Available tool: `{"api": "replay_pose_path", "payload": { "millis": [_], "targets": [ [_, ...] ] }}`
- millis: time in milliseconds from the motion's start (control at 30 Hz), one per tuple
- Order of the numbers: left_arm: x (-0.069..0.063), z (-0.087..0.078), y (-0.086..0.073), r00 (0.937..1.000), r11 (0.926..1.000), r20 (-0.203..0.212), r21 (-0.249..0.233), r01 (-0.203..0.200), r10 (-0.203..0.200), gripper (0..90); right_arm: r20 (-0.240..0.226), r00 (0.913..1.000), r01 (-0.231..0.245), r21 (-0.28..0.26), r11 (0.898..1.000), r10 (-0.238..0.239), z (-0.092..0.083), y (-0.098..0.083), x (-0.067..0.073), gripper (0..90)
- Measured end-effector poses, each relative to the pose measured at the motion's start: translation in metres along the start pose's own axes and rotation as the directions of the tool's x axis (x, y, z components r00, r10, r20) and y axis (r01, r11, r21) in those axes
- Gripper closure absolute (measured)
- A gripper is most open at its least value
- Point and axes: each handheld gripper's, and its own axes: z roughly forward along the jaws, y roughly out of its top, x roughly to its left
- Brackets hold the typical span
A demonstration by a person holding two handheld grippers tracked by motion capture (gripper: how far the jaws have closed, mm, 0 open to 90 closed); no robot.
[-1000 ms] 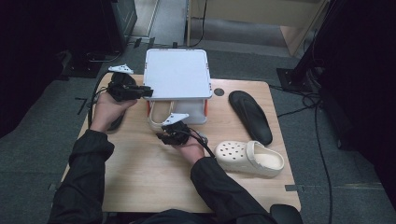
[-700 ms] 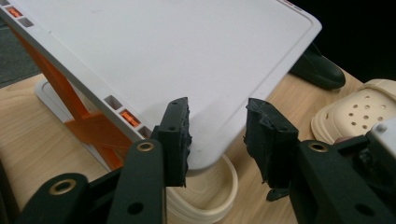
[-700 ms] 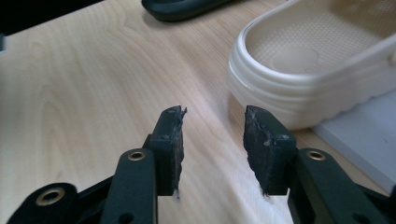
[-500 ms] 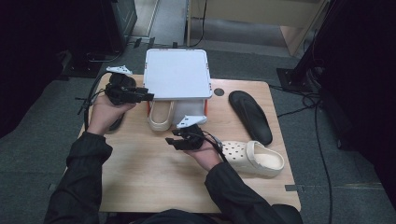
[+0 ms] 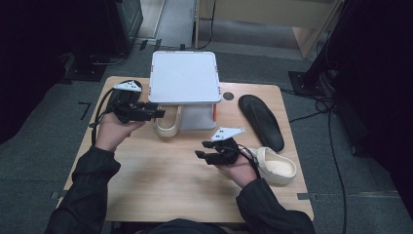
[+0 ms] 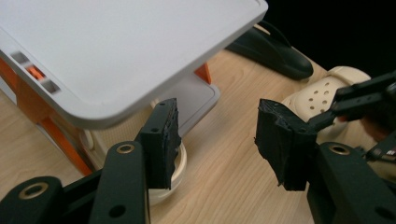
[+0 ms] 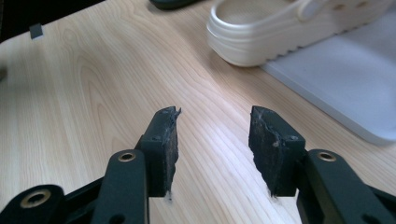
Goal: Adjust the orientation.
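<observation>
A white two-level rack [image 5: 185,78] stands at the table's far middle. One cream clog [image 5: 168,124] lies on its lower tray [image 7: 345,70], heel sticking out toward me; the right gripper view has this clog [image 7: 280,23] ahead of the jaws. A second cream clog [image 5: 277,165] lies at the near right. My left gripper [image 5: 157,113] hovers open just left of the rack; its own view [image 6: 215,116] looks past the racked clog [image 6: 175,170]. My right gripper [image 5: 202,155] is open over bare wood, empty, with nothing between its jaws [image 7: 214,116].
A black shoe [image 5: 260,119] lies on the table right of the rack, beyond the second clog. A small dark hole [image 5: 228,96] marks the tabletop beside the rack. The wooden table [image 5: 160,185] ends close behind the rack, with grey floor and cables around.
My right gripper has drawn back from the clog at the rack toward the near middle of the table. The clog stays on the lower tray. The left gripper has barely moved.
</observation>
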Motion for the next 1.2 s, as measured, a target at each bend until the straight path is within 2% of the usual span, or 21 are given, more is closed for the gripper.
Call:
{"api": "replay_pose_path", "payload": {
  "millis": [267, 367, 533, 667, 767, 833, 1033, 1133, 1200],
  "targets": [
    [-0.014, 0.008, -0.027, 0.9998, 0.9999, -0.018, -0.012, -0.007, 0.006, 45.9, 0.054, 0.998, -0.031, -0.027, 0.999, 0.032, -0.032, -0.022, -0.006, 48.6],
    [-0.02, 0.012, -0.036, 0.9999, 0.9999, -0.01, -0.009, -0.006, 0.006, 45.6, 0.071, 0.9968, -0.036, -0.03, 0.999, 0.038, -0.043, -0.029, -0.008, 48.9],
    [-0.031, 0.021, -0.048, 0.9994, 0.9992, -0.004, 0.021, -0.036, 0.036, 44.7, 0.108, 0.9928, -0.049, -0.031, 0.998, 0.052, -0.06, -0.042, -0.011, 49.5],
    [-0.036, 0.029, -0.057, 0.9991, 0.9993, 0.021, 0.011, -0.036, 0.036, 44.6, 0.134, 0.9894, -0.052, -0.036, 0.998, 0.057, -0.073, -0.049, -0.014, 50.5],
    [-0.039, 0.036, -0.059, 0.998, 0.9974, 0.021, 0.04, -0.061, 0.06, 44.8, 0.157, 0.9852, -0.063, -0.045, 0.997, 0.07, -0.083, -0.055, -0.016, 51.5],
    [-0.04, 0.039, -0.059, 0.9973, 0.9969, 0.026, 0.038, -0.07, 0.069, 44.7, 0.176, 0.9812, -0.073, -0.046, 0.996, 0.08, -0.09, -0.059, -0.018, 51.8],
    [-0.036, 0.042, -0.058, 0.9973, 0.9979, 0.042, 0.022, -0.061, 0.06, 44.7, 0.221, 0.9691, -0.101, -0.053, 0.993, 0.111, -0.11, -0.07, -0.024, 51.6],
    [-0.034, 0.043, -0.059, 0.9975, 0.9981, 0.041, 0.02, -0.058, 0.057, 44.7, 0.259, 0.959, -0.105, -0.05, 0.993, 0.114, -0.12, -0.075, -0.026, 51.3],
    [-0.033, 0.044, -0.059, 0.9975, 0.9981, 0.04, 0.018, -0.058, 0.057, 44.6, 0.257, 0.9584, -0.108, -0.071, 0.992, 0.123, -0.126, -0.077, -0.027, 51.1]
  ]
}}
